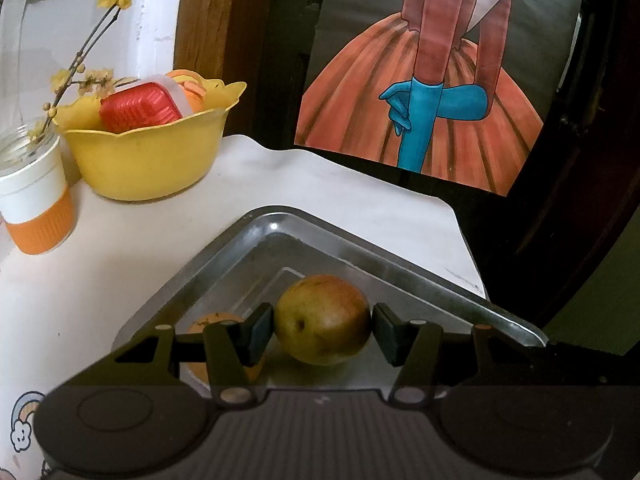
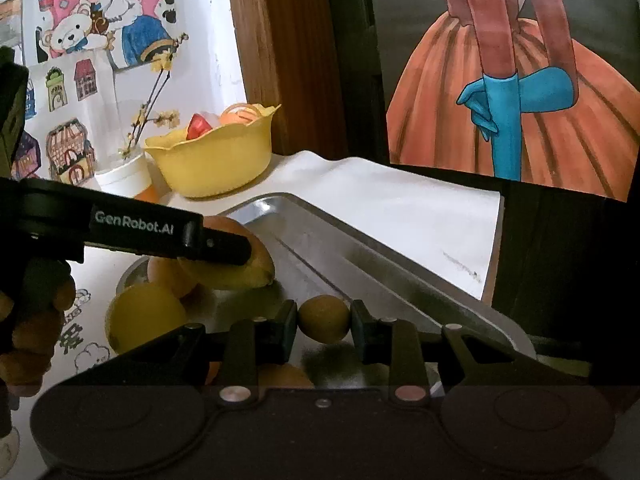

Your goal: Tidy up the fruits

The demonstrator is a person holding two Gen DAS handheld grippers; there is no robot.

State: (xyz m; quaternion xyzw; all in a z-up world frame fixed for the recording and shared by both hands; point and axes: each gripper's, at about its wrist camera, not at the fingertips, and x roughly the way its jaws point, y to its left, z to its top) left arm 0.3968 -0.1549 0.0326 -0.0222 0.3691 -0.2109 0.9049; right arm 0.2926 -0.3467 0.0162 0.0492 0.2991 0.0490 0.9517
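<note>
left claw (image 1: 322, 334) clamped on mango (image 1: 322, 319), right claw (image 2: 324, 322) pinching small fruit (image 2: 324, 319) just above tray (image 2: 360, 248), likely for sorting.

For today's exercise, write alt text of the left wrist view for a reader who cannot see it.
The left gripper holds a green-red fruit between its two fingers over a metal tray on a white-covered table. An orange fruit sits partly hidden behind the left finger. Further back stand a yellow bowl with a red box and a jar of yellow-flowered twigs.
</note>
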